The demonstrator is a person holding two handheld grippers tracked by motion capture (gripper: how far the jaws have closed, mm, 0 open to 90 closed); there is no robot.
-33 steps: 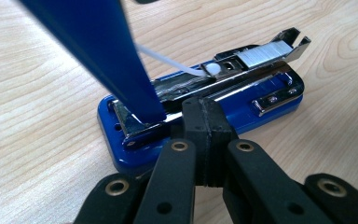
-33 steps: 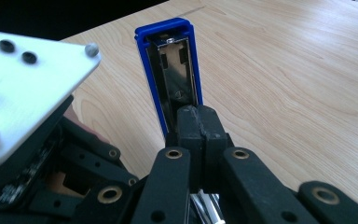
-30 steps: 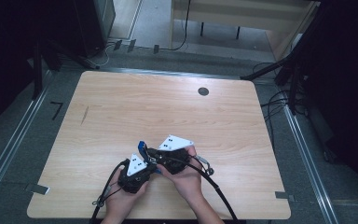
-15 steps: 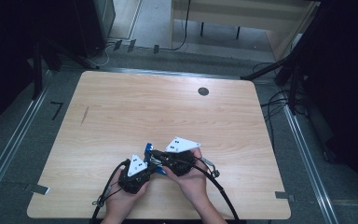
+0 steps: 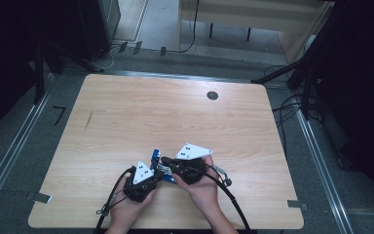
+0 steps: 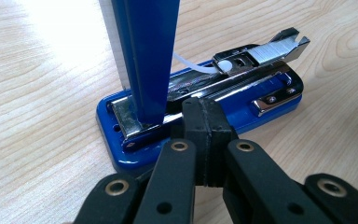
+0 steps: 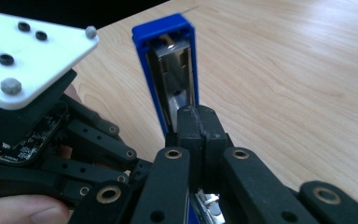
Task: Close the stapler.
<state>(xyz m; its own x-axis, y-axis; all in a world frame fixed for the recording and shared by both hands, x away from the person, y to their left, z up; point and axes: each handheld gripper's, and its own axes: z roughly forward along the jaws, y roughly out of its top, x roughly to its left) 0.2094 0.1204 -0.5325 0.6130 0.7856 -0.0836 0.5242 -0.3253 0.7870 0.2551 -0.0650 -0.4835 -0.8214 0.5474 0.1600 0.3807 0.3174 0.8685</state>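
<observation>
Centrally near the front edge of the wooden counter (image 5: 126, 117), a blue stapler (image 6: 200, 116) is laid flat with its lid (image 7: 165, 70) swung upright. Both tools are seen with jaws fully closed: the left tool (image 6: 204, 140) at the base's metal rail, the right tool (image 7: 199, 135) against the raised lid's foot.

The stapler (image 5: 155, 163) sits near the table's (image 5: 126, 117) front edge — between left claw (image 5: 152, 176) and right claw (image 5: 166, 161).
</observation>
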